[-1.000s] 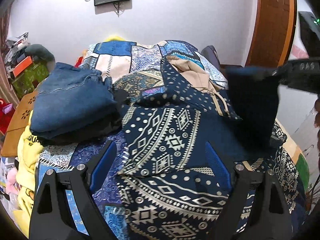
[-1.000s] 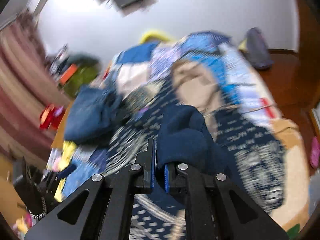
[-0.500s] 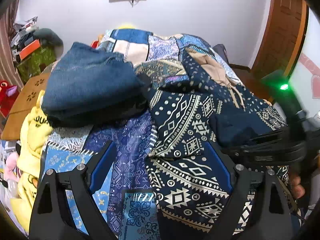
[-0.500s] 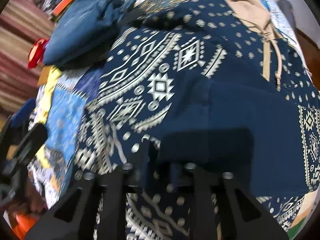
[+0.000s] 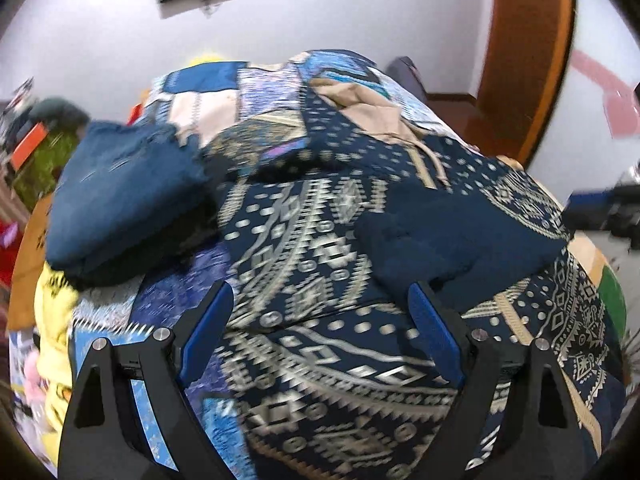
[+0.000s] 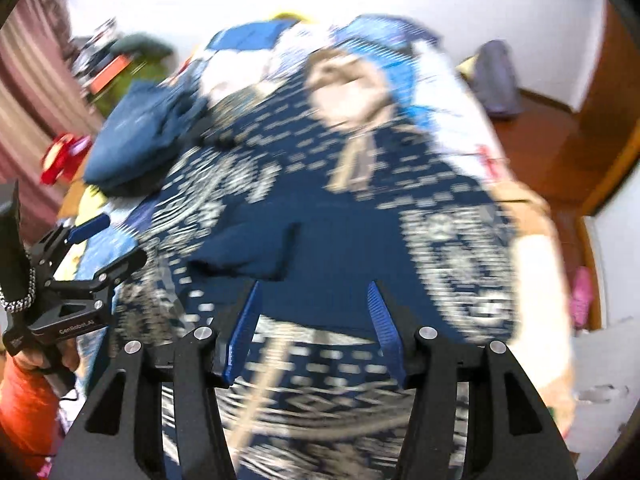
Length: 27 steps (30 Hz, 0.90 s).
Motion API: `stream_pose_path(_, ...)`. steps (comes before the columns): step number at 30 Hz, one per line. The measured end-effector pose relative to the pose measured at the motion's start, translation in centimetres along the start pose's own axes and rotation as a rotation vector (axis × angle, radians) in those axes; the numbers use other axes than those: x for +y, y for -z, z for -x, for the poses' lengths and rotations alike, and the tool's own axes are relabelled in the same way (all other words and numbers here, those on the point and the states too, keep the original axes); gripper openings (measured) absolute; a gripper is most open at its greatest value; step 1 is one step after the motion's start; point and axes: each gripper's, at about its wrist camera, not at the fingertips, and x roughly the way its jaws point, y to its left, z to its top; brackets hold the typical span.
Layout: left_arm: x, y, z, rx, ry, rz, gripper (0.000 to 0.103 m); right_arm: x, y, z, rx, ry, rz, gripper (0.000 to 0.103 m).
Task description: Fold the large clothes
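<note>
On the bed (image 5: 280, 92), over its patchwork cover, a large navy hoodie (image 5: 320, 248) with pale geometric print lies spread out, its tan-lined hood (image 5: 360, 104) toward the wall. One plain navy part of it, by the look a sleeve (image 5: 452, 236), is folded in across the body and lies flat on the print, so a first fold seems made. The right hand-held gripper (image 6: 314, 328) hangs just above that navy part with its jaws opening and nothing pressed between the pads; the cloth lies below them, let go. The left hand-held gripper (image 5: 320, 332) stands wide and empty over the near hem of the hoodie, touching nothing that I can see. At the left of the bed a stack of folded denim (image 5: 124, 192) rests on a darker garment, which I take for pieces already done. What is left, as I judge it: the other side has to come in, then the body must be folded up and the bundle moved to the stack. Both views are blurred, so finer creases cannot be read.
</note>
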Motion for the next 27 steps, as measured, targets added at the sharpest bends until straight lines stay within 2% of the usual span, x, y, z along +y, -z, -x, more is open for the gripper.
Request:
stream_pose_path(4, -3.4, -0.8, -2.1, 0.039, 0.064, -0.103, 0.089, -3.7, 0.3, 2.5, -0.091, 0.139, -0.041, 0.051)
stream_pose_path(6, -4.7, -1.0, -3.8, 0.083, 0.055, -0.152, 0.089, -5.4, 0.8, 3.0, -0.118, 0.196, -0.07, 0.051)
stream_pose_path(11, -6.0, -0.4, -7.3, 0.196, 0.007, -0.228, 0.089, -9.6, 2.3, 2.0, -0.103, 0.176, -0.199, 0.052)
stream_pose_path(14, -5.4, -0.2, -7.8, 0.181, -0.005, -0.199, 0.089, -11.4, 3.3, 0.0, -0.067, 0.17, -0.258, 0.052)
stream_pose_path(16, -5.1, -0.6, -7.7, 0.162, -0.044, -0.187, 0.089, -12.3, 3.8, -1.3, -0.03, 0.171, -0.29, 0.052)
stream_pose_path(18, -4.3, -1.2, -6.4, 0.064, -0.154, -0.178, 0.084, -12.7, 4.1, -2.7, -0.006, 0.156, -0.321, 0.052)
stream_pose_path(19, -3.7, -1.4, -5.9, 0.04, -0.165, -0.16, 0.084, -13.0, 4.4, -2.7, -0.003, 0.141, -0.328, 0.052)
stream_pose_path(21, -1.7, -1.7, -5.0, 0.024, -0.126, -0.066, 0.083, -12.9, 4.5, -3.2, 0.002, 0.12, -0.331, 0.052)
stream_pose_path(22, -0.3, -1.7, -4.9, 0.037, -0.079, -0.001, 0.081, -12.9, 4.5, -3.4, 0.002, 0.117, -0.327, 0.052)
stream_pose_path(24, 1.4, -1.3, -5.1, 0.081, -0.002, 0.078, 0.069, -12.6, 4.4, -3.8, 0.002, 0.116, -0.318, 0.052)
stream_pose_path(27, 2.3, -0.3, -6.3, 0.152, 0.137, 0.163, 0.066, -12.2, 4.2, -4.3, 0.004, 0.116, -0.315, 0.052)
